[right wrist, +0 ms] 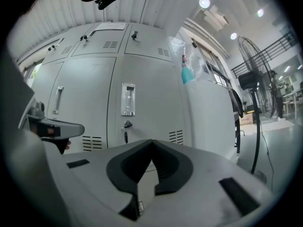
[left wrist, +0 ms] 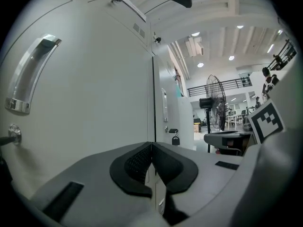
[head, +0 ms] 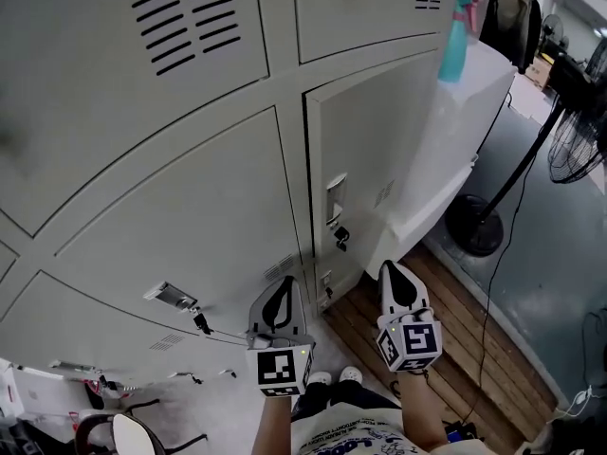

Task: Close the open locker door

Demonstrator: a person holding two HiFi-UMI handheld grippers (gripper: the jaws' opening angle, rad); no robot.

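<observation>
In the head view, the left gripper [head: 281,297] and the right gripper [head: 399,279] are pointed at the lockers [head: 171,197]. The locker door [head: 379,150] lies just ahead of the right gripper and appears flush with its frame.

In the left gripper view, the left gripper [left wrist: 151,146] is seen pressed shut and empty, with the locker door [left wrist: 161,74] right of its tips.

In the right gripper view, the right gripper [right wrist: 151,143] is likewise closed on nothing, and the handle [right wrist: 128,100] sits up-left of its tips.

Whether the latch caught cannot be told. If it did not, the door could swing out again.
</observation>
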